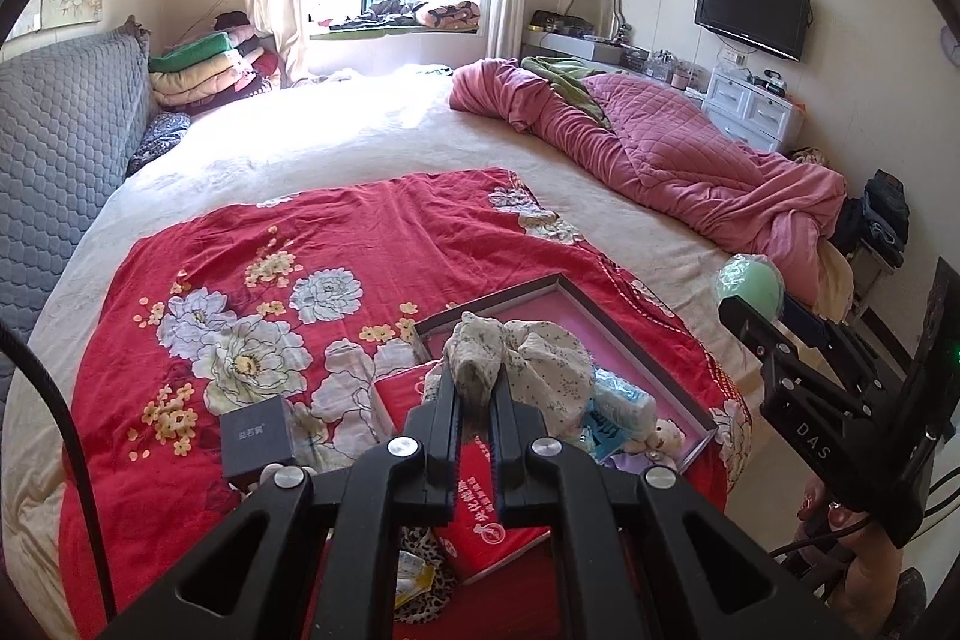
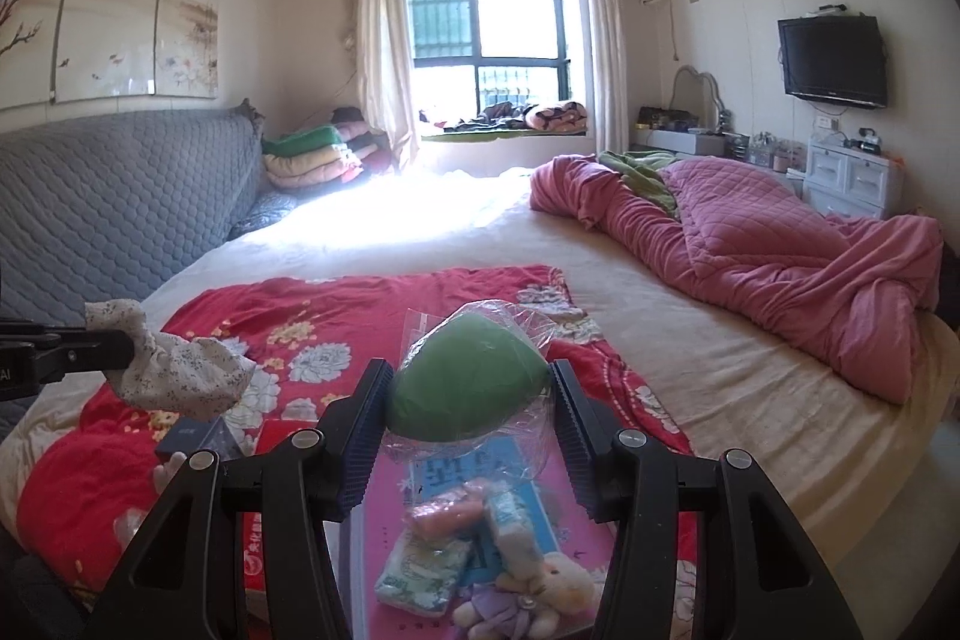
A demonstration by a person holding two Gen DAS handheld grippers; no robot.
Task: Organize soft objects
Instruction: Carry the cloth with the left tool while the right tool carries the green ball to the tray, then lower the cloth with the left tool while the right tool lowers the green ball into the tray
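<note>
Left wrist view: the left hand-held gripper (image 1: 475,388) is clamped tight on the speckled cloth (image 1: 516,358), held just above the pink tray (image 1: 606,325). Right wrist view: the right hand-held gripper (image 2: 468,394), jaws half-spread, squeezes the bagged green sponge (image 2: 465,391) over the tray (image 2: 384,538).

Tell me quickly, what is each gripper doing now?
Left gripper: closed on the floral cloth.
Right gripper: closed on the green ball in its clear bag.
</note>
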